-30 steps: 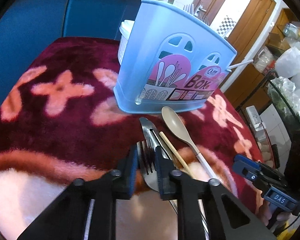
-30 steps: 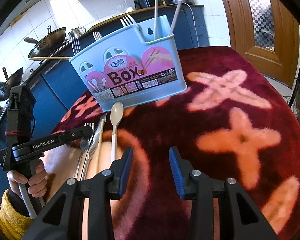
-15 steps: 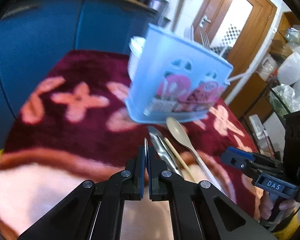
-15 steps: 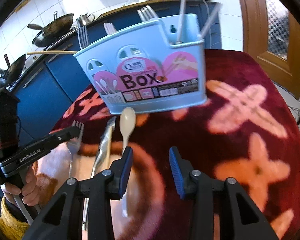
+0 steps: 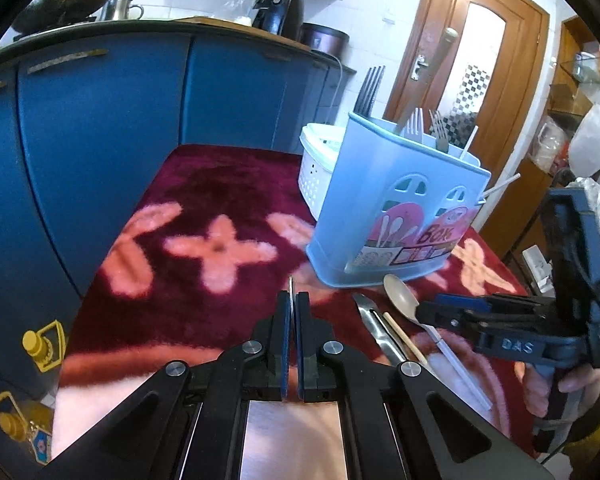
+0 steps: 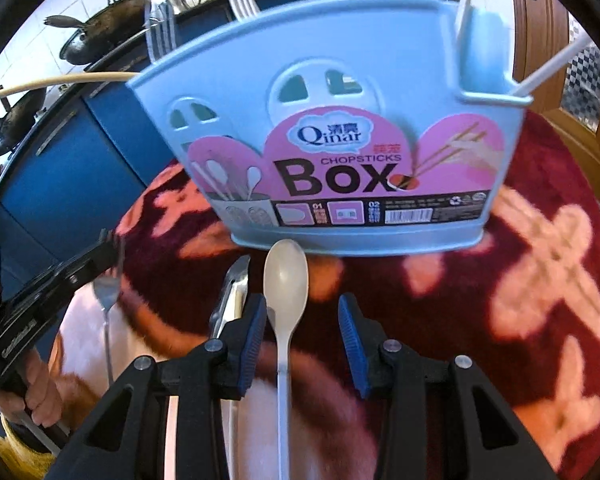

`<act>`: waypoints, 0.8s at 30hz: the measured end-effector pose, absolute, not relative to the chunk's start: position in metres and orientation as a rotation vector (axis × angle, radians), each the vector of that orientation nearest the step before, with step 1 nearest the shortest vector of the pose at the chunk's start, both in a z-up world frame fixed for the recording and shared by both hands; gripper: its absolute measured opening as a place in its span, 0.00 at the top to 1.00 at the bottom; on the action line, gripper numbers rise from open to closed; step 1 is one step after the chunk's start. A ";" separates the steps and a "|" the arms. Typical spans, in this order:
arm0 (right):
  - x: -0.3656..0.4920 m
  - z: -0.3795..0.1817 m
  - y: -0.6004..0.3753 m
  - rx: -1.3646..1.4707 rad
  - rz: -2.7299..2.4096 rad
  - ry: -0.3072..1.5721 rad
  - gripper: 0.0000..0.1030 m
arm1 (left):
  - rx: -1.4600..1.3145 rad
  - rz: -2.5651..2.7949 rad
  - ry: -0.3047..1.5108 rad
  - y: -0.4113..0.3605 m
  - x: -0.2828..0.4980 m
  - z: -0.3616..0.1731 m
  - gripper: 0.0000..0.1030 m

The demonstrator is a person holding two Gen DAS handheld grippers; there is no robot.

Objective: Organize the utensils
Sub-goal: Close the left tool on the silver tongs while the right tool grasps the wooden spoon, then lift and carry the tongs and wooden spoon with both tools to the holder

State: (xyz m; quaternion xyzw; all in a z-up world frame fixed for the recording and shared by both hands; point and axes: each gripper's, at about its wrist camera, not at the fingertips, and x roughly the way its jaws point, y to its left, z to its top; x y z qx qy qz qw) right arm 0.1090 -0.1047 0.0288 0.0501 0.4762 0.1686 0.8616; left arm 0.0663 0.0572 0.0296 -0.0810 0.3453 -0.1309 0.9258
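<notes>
While tilted down, left gripper (image 5: 292,310) pinches fork (image 6: 107,292) | right gripper (image 6: 302,320) spread over spoon (image 6: 286,276)

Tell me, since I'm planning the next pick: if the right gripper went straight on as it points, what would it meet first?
Probably the beige spoon lying between the right gripper's open jaws; beyond it, the blue utensil box. Depth is uncertain.

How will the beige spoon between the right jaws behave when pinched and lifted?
The spoon looks like thin plastic, so probably light and a bit flexible along its long handle. The smooth handle may slip or swivel between the pads, with the bowl end tending to droop. It lies flat on plush cloth, so it is unlikely to roll, but pads may dig into pile.
</notes>
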 end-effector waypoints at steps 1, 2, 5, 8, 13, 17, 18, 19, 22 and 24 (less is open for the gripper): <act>0.113 0.027 -0.104 0.106 0.349 1.004 0.60 | -0.169 -0.274 0.704 0.058 0.066 0.030 0.98; 0.115 0.025 -0.102 0.106 0.344 1.008 0.61 | -0.172 -0.281 0.699 0.059 0.066 0.030 0.98; 0.122 0.021 -0.097 0.094 0.338 1.012 0.65 | -0.177 -0.297 0.684 0.062 0.066 0.030 0.98; 0.125 0.020 -0.091 0.071 0.329 1.010 0.76 | -0.190 -0.319 0.675 0.066 0.066 0.030 0.98; 0.131 0.020 -0.085 0.080 0.336 1.026 0.91 | -0.217 -0.358 0.674 0.072 0.068 0.027 0.98; 0.128 0.026 -0.079 0.060 0.335 1.015 0.95 | -0.236 -0.385 0.670 0.073 0.069 0.026 0.98; 0.128 0.026 -0.077 0.061 0.333 1.010 0.95 | -0.236 -0.389 0.666 0.073 0.069 0.027 0.98; 0.124 0.028 -0.075 0.060 0.329 1.001 0.95 | -0.236 -0.391 0.663 0.073 0.068 0.027 0.98; 0.111 0.034 -0.072 0.045 0.314 0.961 0.95 | -0.227 -0.394 0.641 0.072 0.064 0.030 0.98; 0.100 0.039 -0.071 0.038 0.303 0.928 0.95 | -0.219 -0.389 0.623 0.071 0.061 0.032 0.98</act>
